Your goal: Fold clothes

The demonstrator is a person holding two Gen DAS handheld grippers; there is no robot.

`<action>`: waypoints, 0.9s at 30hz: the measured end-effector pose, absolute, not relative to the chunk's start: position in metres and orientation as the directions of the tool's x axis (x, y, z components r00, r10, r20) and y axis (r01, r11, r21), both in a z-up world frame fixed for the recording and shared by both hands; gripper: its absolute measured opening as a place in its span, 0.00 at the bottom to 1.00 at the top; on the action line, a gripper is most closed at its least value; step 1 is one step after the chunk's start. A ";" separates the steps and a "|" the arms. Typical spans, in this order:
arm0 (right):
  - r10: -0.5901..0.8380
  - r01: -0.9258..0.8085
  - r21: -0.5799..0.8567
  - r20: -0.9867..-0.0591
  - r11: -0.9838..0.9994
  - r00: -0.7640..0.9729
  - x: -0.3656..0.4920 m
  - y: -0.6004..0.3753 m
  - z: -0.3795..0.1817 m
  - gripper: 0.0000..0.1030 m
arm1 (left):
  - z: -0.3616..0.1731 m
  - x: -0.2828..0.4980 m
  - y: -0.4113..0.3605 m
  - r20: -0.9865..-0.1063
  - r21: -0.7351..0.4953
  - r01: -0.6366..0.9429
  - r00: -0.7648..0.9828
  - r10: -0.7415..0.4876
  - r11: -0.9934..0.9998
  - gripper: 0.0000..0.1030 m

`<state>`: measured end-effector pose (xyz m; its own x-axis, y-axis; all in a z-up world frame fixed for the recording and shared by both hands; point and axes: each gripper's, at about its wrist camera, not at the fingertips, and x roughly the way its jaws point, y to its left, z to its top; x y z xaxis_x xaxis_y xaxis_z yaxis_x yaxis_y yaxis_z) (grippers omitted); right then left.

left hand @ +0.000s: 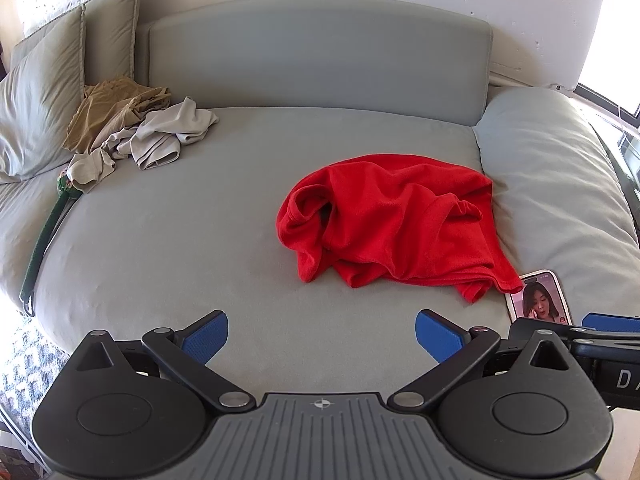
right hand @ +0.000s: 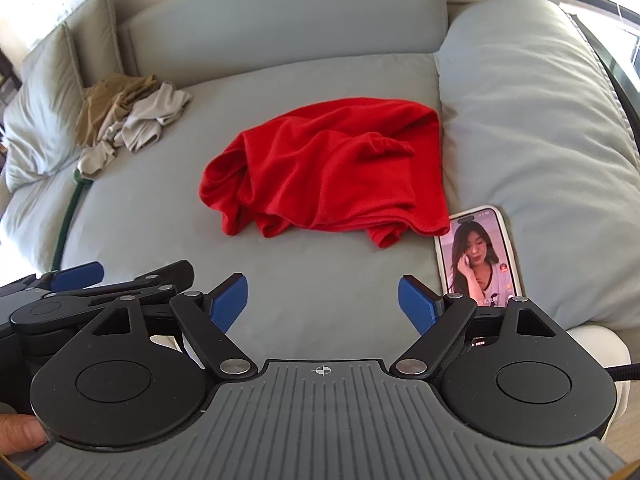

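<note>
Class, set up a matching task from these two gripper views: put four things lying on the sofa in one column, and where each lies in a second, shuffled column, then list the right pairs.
Things
1. red garment
2. phone
3. tan and grey clothes pile
4. green strap

Places
A. propped against the right-hand cushion, screen lit
B. running along the seat's left edge
C. crumpled in the middle of the seat
D. heaped at the back left, by the pillows

Pairs: 1-C, 2-A, 3-D, 4-B

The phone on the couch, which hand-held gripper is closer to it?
Right. The right hand-held gripper sits just beside the phone, its right finger almost at the phone's near end. The left hand-held gripper is farther left.
</note>
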<state>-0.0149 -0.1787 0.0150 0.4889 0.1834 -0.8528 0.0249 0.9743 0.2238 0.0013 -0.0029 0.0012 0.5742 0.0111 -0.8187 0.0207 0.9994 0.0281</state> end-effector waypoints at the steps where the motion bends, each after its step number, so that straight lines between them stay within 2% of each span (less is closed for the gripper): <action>1: 0.184 0.025 0.224 -0.853 0.974 0.489 -0.015 -0.179 0.015 0.81 | 0.001 0.001 -0.003 -0.819 0.028 0.020 0.573 0.011 0.999 0.98; 27: 0.176 0.027 0.213 -0.863 0.977 0.474 -0.011 -0.176 0.010 0.82 | -0.007 0.006 0.003 -0.836 0.015 0.000 0.549 0.012 1.000 0.99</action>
